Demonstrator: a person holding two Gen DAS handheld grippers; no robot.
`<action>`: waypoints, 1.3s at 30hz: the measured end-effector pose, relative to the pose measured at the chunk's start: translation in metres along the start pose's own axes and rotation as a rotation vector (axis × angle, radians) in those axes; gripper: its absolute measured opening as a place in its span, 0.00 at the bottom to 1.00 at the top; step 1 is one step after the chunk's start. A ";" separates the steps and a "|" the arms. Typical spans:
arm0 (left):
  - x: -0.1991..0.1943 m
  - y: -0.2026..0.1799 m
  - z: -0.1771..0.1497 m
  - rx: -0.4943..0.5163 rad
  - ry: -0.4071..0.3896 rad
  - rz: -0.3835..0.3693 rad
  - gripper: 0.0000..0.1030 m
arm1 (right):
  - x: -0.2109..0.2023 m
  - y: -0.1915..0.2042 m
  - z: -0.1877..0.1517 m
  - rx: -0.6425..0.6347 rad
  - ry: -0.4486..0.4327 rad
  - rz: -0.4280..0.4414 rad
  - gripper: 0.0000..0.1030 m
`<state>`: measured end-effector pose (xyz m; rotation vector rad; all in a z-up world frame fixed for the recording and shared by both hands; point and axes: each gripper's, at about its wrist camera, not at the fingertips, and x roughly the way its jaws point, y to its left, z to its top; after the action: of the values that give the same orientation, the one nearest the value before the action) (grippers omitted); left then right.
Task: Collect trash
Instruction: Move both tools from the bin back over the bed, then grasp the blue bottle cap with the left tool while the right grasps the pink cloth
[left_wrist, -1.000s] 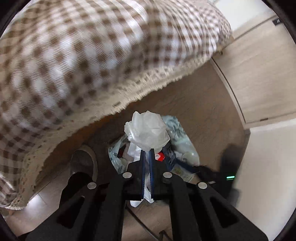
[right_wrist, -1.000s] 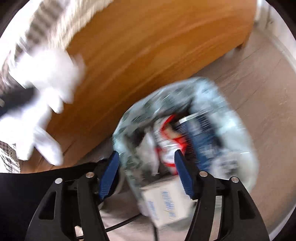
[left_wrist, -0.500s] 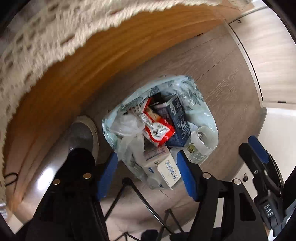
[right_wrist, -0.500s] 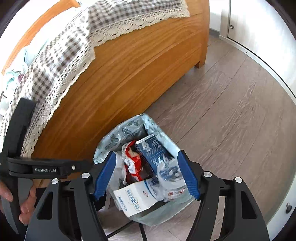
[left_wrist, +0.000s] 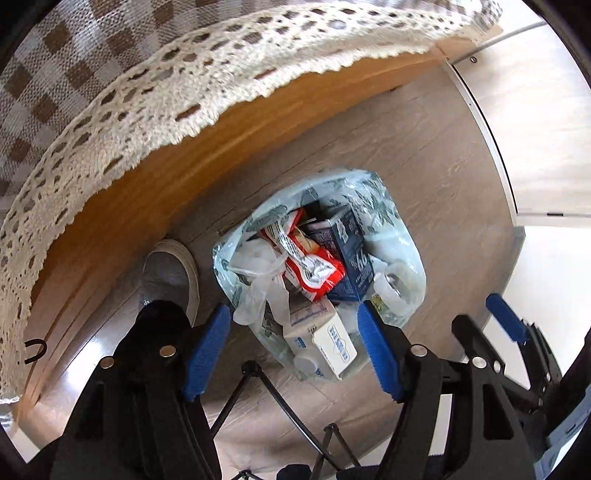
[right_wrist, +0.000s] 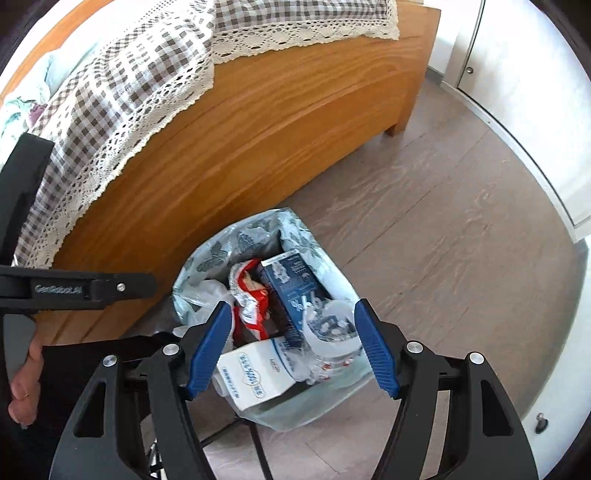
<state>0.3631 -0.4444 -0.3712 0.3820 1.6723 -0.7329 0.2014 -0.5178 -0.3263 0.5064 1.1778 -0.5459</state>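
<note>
A pale leaf-printed trash bag (left_wrist: 402, 236) (right_wrist: 236, 240) stands open on the wooden floor beside the bed. Inside lie a red snack wrapper (left_wrist: 314, 266) (right_wrist: 251, 295), a dark blue carton (left_wrist: 351, 243) (right_wrist: 291, 288), a white carton (left_wrist: 325, 339) (right_wrist: 251, 376) and crumpled white plastic (left_wrist: 258, 266). My left gripper (left_wrist: 291, 310) hangs over the bag pointing down; its jaws are opening and nothing is between them. My right gripper (right_wrist: 292, 305) hovers above the same bag, open and empty. Its blue pad (left_wrist: 506, 317) shows at the right of the left wrist view.
The wooden bed frame (right_wrist: 258, 140) with a checked, lace-edged cloth (left_wrist: 110, 92) rises just behind the bag. A person's grey shoe (left_wrist: 170, 273) stands left of it. White cabinet doors (right_wrist: 517, 74) line the far side. Thin black stand legs (left_wrist: 258, 384) cross below the bag.
My left gripper was shut on crumpled white plastic above the bag; it has opened and the plastic now lies in the bag. The right gripper has risen, still open.
</note>
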 end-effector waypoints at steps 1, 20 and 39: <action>-0.001 -0.001 -0.002 0.011 0.006 -0.005 0.68 | -0.001 -0.002 0.000 0.001 0.005 -0.015 0.64; -0.285 0.174 -0.001 0.016 -0.595 -0.126 0.76 | -0.136 0.131 0.129 -0.128 -0.418 0.093 0.73; -0.332 0.605 0.129 -0.634 -0.696 0.093 0.53 | -0.074 0.524 0.319 -0.810 -0.324 0.340 0.73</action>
<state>0.9092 -0.0307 -0.2200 -0.2306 1.1230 -0.1899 0.7424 -0.3082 -0.1149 -0.0863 0.8775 0.1587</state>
